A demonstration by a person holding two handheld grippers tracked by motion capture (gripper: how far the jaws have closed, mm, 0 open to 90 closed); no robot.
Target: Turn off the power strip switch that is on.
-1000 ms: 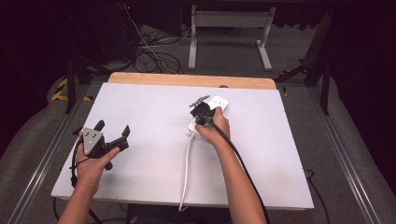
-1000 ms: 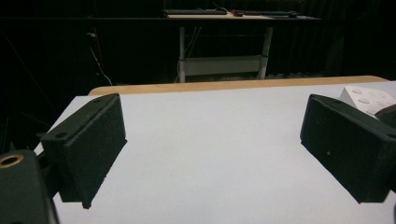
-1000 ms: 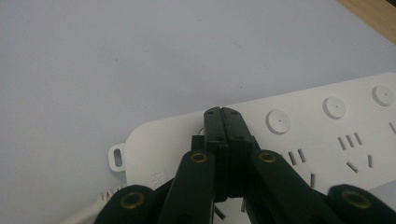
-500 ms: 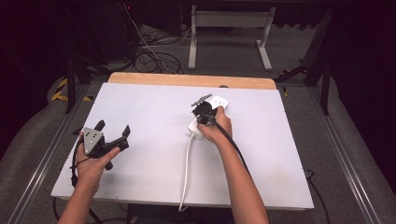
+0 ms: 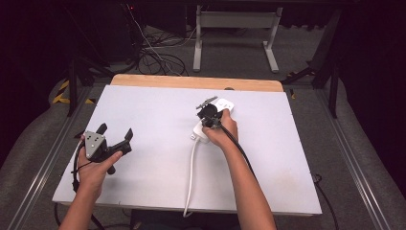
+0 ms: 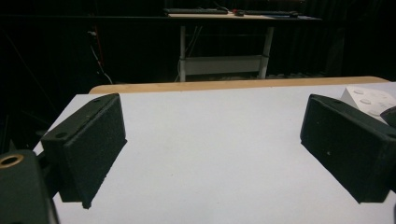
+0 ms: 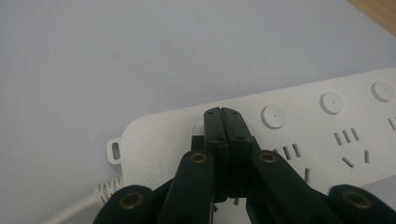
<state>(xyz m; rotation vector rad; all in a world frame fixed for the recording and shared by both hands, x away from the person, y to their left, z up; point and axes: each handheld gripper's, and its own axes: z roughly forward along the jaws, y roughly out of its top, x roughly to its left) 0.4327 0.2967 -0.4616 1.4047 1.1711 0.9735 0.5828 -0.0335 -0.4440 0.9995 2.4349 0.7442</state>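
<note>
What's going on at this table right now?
A person sits at a white table with a gripper in each hand. The right gripper, jaws shut together, has its tips down on a white power strip, close to the round button at the cord end, apparently pressing a switch. The strip's cord trails toward the table's near edge. The left gripper is held open over bare table, well off to the side, holding nothing.

Power strip [image 7: 299, 116] right end cut off by frame, one button under claw [image 7: 221, 111] tips, cord [image 5: 190, 177] end off table edge
</note>
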